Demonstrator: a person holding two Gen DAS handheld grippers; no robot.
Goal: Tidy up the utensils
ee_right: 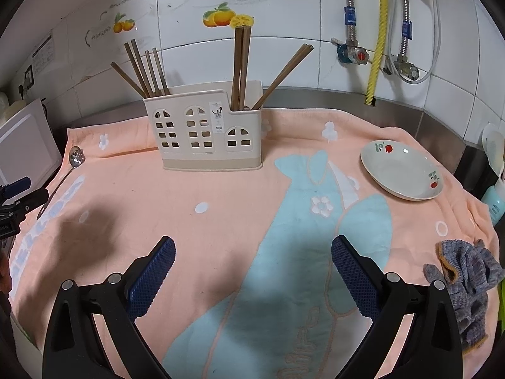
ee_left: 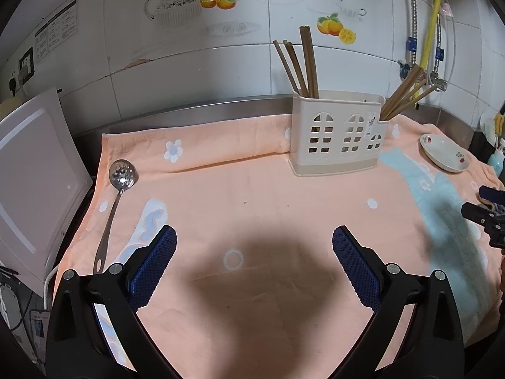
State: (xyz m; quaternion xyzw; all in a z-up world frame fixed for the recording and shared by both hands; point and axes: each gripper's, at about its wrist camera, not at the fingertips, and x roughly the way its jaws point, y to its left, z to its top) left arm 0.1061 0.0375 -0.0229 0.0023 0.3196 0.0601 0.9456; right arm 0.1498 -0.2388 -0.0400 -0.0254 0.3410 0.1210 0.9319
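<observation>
Two grippers were in view, both with their blue-padded jaws spread wide and nothing between them. The left gripper [ee_left: 254, 237] hovered over the peach towel [ee_left: 252, 195] above its own shadow; the right gripper [ee_right: 253, 246] hung over the towel's pale blue fish motif [ee_right: 303, 221].

A cream plastic utensil holder [ee_right: 205, 132] with window-shaped cut-outs stood upright on the towel near the back wall. Brown chopsticks [ee_right: 143, 69] leaned in its left compartment, and a second group of chopsticks [ee_right: 241, 66] stood in the lower right compartment, one pair of them tilted out to the right. The middle compartment's contents could not be made out.

One slotted metal spoon [ee_left: 123, 173] lay flat on the towel's left edge, well apart from the holder, bowl toward the wall and handle pointing toward the left gripper. It was untouched by either gripper.

A white dish [ee_right: 402, 170] with small red flower prints sat on the towel to the right of the holder, with nothing in it. A grey knitted cloth [ee_right: 467, 278] lay crumpled at the towel's right edge, beside the right gripper. A white board [ee_left: 34, 183] leaned at the far left.
</observation>
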